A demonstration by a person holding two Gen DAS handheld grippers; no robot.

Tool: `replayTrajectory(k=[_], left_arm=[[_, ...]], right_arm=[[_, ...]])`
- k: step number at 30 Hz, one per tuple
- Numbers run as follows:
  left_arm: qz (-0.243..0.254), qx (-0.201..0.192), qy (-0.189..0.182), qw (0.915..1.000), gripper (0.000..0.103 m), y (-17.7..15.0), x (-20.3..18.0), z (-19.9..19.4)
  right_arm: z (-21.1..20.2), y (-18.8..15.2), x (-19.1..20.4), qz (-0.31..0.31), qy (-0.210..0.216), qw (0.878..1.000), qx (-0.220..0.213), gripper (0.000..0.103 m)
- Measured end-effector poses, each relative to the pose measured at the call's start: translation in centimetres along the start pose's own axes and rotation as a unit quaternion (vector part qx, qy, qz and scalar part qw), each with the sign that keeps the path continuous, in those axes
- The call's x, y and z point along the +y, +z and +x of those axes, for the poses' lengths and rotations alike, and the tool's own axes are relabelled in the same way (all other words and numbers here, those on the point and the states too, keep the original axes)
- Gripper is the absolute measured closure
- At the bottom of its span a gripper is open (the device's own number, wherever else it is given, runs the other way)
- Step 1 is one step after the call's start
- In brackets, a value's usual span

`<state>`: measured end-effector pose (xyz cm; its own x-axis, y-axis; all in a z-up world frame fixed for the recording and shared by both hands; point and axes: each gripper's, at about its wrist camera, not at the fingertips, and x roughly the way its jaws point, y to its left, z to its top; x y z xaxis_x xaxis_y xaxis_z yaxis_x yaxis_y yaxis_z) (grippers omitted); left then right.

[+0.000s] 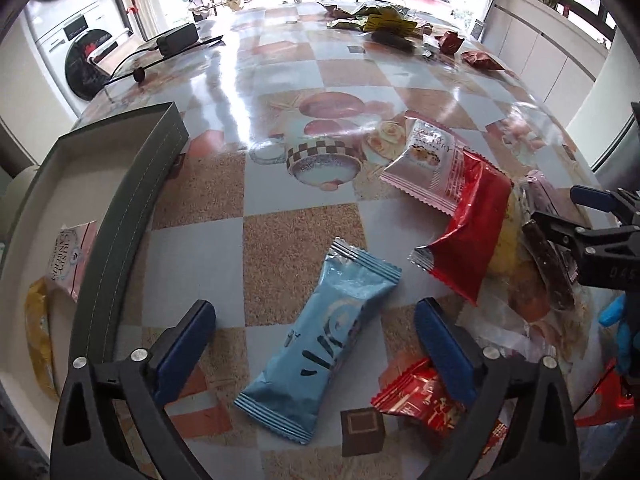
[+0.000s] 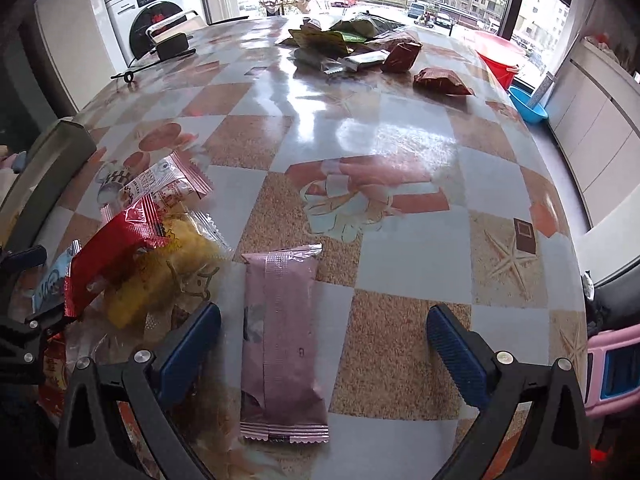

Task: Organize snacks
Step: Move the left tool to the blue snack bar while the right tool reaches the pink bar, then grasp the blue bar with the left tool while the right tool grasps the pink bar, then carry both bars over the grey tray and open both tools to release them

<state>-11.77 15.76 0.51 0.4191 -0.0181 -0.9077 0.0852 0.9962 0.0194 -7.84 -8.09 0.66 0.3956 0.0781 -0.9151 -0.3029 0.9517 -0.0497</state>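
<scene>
My left gripper [image 1: 316,334] is open, its blue pads on either side of a light blue snack bar [image 1: 316,344] lying on the table. A dark green box [image 1: 132,200] at the left holds a pink packet [image 1: 72,256] and a yellow packet [image 1: 38,340]. My right gripper [image 2: 324,340] is open around a mauve snack bar [image 2: 280,340] lying flat. A pile to its left has a red packet [image 2: 116,248], a yellow snack bag [image 2: 160,276] and a pink-white packet [image 2: 160,184]. The right gripper also shows at the right edge of the left wrist view [image 1: 592,236].
A checkered glossy tablecloth [image 2: 400,160] covers the table. A second heap of snacks [image 2: 352,40] lies at the far end, with a brown packet [image 2: 440,80]. A black adapter with cable [image 1: 176,40] sits far left. A small red packet [image 1: 420,396] lies under my left gripper's right finger.
</scene>
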Motion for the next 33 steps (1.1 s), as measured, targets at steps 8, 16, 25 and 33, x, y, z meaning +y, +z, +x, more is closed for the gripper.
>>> replayTrajectory(k=[8,16,25,33], left_arm=[[0.036,0.015,-0.015,0.9991,0.078,0.7,-2.6,-0.9],[-0.03,-0.005,-0.045,0.9985,0.078,1.1,-1.2,-2.8],[-0.047,-0.064,-0.064,0.9948,0.078,2.4,2.7,-8.1],[-0.07,-0.091,-0.051,0.9921,0.078,2.4,11.3,-11.9]], right_arm=[[0.2,1.0,0.6,-0.032,0.011,0.999,0.022,0.017],[-1.0,1.0,-2.5,0.034,0.117,0.992,0.041,0.078],[-3.4,3.3,-1.8,0.071,0.171,0.982,0.024,0.078],[-4.3,7.8,7.4,0.018,0.216,0.976,0.024,0.078]])
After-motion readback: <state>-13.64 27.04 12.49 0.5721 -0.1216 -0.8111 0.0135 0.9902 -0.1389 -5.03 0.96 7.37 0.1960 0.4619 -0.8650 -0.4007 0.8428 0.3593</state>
